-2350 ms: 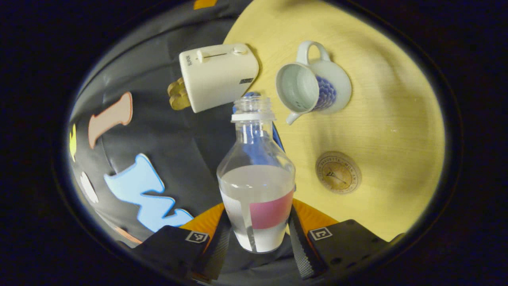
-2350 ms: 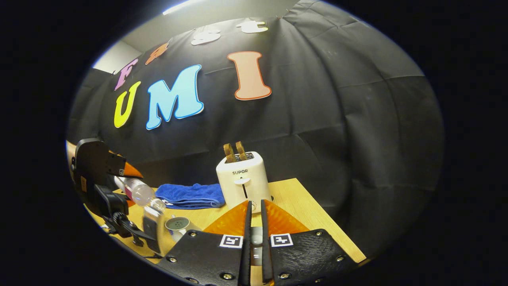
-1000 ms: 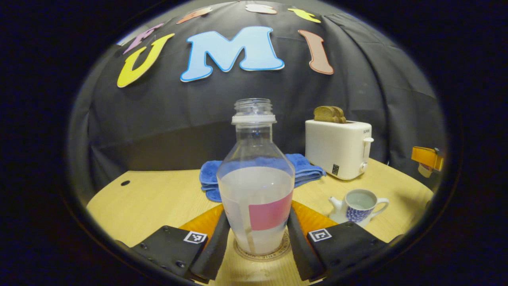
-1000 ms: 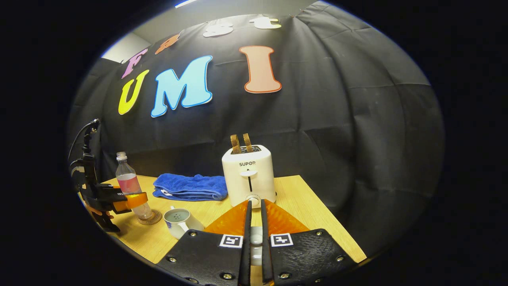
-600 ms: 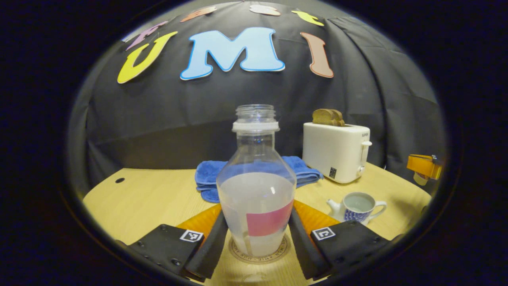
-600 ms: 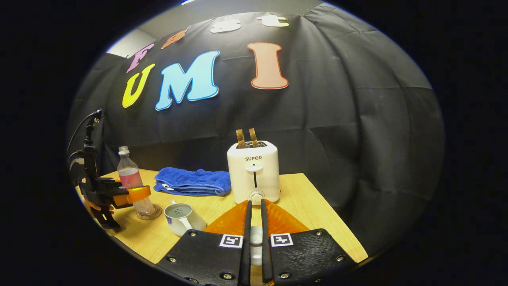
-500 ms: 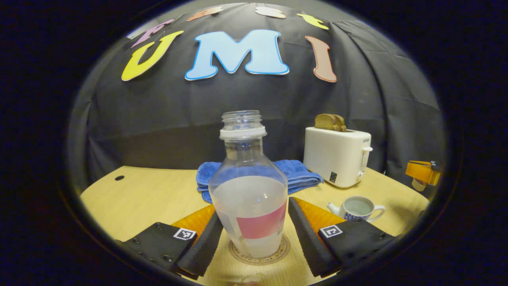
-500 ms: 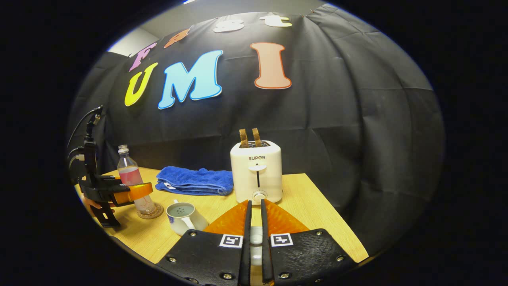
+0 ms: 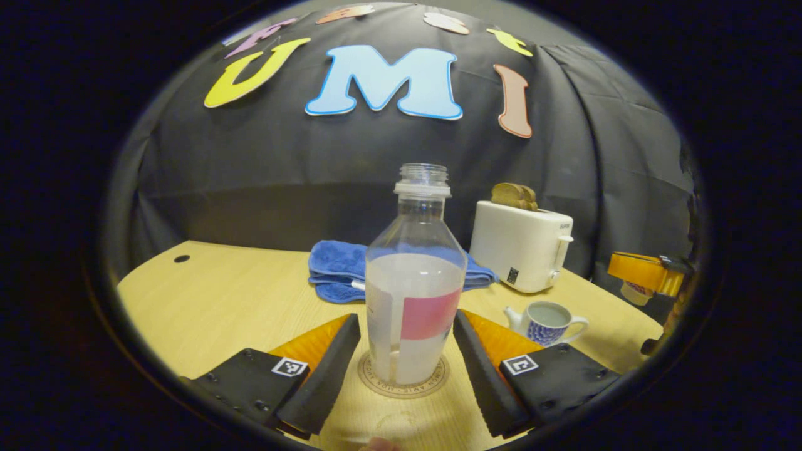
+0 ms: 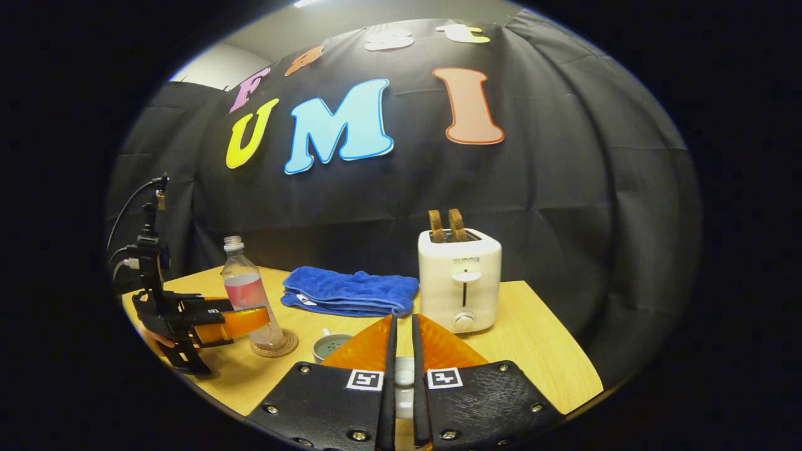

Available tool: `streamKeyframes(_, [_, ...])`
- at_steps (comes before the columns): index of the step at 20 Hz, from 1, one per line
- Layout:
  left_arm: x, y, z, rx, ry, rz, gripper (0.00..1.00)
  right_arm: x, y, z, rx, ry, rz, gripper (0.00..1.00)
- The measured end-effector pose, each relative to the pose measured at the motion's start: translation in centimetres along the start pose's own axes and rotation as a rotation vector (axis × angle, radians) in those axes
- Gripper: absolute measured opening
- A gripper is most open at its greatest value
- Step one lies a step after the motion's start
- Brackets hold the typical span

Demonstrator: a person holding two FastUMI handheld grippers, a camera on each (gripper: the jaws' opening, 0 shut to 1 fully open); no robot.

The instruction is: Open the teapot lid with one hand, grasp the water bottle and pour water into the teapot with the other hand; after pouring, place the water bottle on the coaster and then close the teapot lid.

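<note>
The clear water bottle point(image 9: 413, 300), capless, with a pink label and about half full, stands upright on the round coaster point(image 9: 376, 383). My left gripper point(image 9: 406, 319) is open, its fingers on either side of the bottle with a gap on both. The white and blue teapot point(image 9: 548, 321) sits lidless to the right, water inside. My right gripper point(image 10: 402, 322) is shut on the small white teapot lid point(image 10: 404, 376), held up above the table. In the right gripper view, the bottle point(image 10: 247, 300), coaster point(image 10: 276, 346), teapot point(image 10: 332, 344) and left gripper point(image 10: 232, 322) are at the left.
A white toaster point(image 9: 517, 244) with toast stands at the back right of the wooden table point(image 9: 238, 294). A folded blue towel point(image 9: 338, 275) lies behind the bottle. In the right gripper view the toaster point(image 10: 460, 282) and towel point(image 10: 351, 291) sit ahead.
The bottle went from tilted over the teapot to upright on the coaster. My left gripper's fingers then opened off it. The right gripper kept the lid and swung towards the teapot.
</note>
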State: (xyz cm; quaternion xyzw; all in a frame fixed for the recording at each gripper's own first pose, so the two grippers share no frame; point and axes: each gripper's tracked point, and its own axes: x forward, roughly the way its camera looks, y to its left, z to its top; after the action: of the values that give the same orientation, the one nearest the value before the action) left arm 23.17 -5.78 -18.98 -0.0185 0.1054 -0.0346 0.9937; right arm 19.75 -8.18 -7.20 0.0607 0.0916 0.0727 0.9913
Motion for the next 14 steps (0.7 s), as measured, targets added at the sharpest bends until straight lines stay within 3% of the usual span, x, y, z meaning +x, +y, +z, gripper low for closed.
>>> streamKeyframes(7, [-3.9,0.0,0.0,-0.028,-0.042,-0.036,1.0,3.3,5.2,0.3,-0.028,0.025,0.081,0.11])
streamKeyframes(14, [-6.5,-0.6,-0.5,-0.021,-0.074,-0.065,1.0,7.6,7.0,-0.3,0.142,0.037,0.103,0.11])
